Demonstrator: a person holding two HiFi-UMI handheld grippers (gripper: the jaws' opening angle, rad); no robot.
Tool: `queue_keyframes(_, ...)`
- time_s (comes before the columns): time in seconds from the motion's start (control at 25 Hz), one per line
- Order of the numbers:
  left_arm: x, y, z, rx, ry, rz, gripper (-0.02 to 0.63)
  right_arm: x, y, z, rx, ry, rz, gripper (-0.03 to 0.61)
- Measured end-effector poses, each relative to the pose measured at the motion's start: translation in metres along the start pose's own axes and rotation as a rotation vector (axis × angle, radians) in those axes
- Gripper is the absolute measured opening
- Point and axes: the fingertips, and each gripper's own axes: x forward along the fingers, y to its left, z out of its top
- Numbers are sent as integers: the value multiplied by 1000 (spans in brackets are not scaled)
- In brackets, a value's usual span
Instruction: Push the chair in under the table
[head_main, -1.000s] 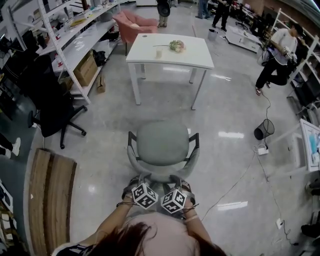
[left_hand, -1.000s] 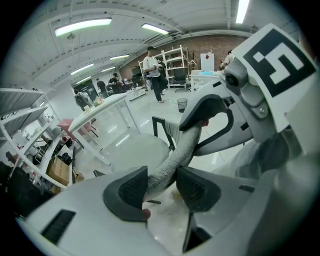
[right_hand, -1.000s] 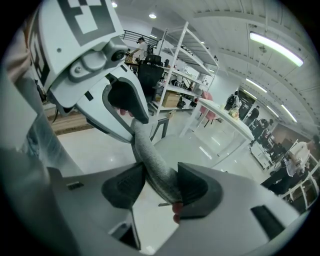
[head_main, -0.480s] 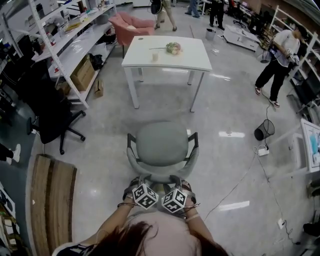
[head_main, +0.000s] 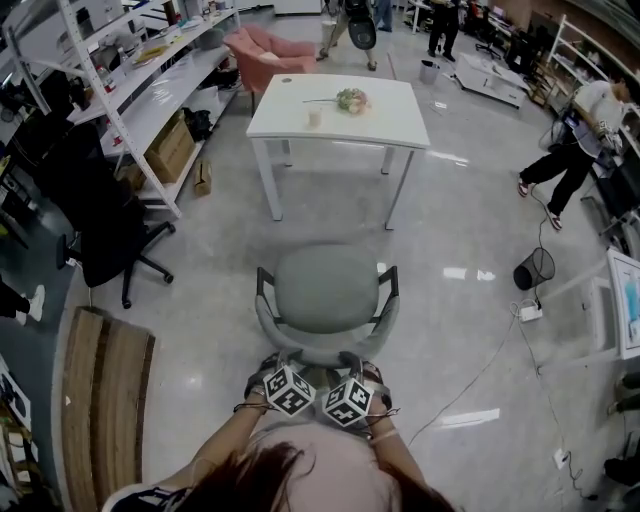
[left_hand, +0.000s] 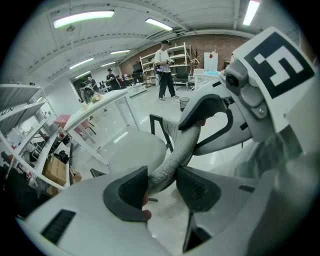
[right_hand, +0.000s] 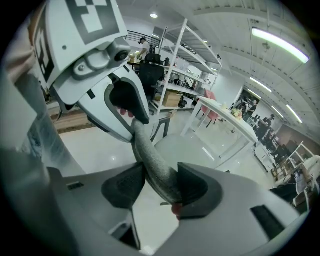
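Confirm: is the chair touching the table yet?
Apart. The head view shows a wide stretch of bare floor between the chair and the table.

Your grey padded chair (head_main: 326, 288) stands upright, its seat facing the white four-legged table (head_main: 390, 110). The two stand well apart.

The left gripper (left_hand: 162, 187) and the right gripper (right_hand: 157, 187) are wearing smooth white shells. Their fingers (left_hand: 127, 192) are showing dark grey, bumpy pads. Each is carrying a cube (head_main: 290, 390) with black and white squares. Thin bands (head_main: 250, 407) are circling the person's wrists.
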Motion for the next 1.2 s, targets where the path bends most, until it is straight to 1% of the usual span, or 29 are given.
queue_keyframes(0.24, 7, 10, 7, -10, 15, -5, 183, 7, -11, 4, -4, 10, 26, 204)
queue_keyframes(0.4, 10, 18, 13, -4, 7, -12, 183, 10, -21, 8, -8, 19, 38, 204)
queue_keyframes(0.64, 17, 25, 25, 3, -10, -20, 183, 15, -35, 8, -27, 5, 32, 202)
queue_keyframes(0.92, 26, 36, 38, -12, -6, -17, 183, 23, -54, 10, -37, 17, 62, 202)
queue_keyframes(1.2, 38, 51, 54, -18, -21, -15, 183, 32, -77, 14, -48, 8, 56, 202)
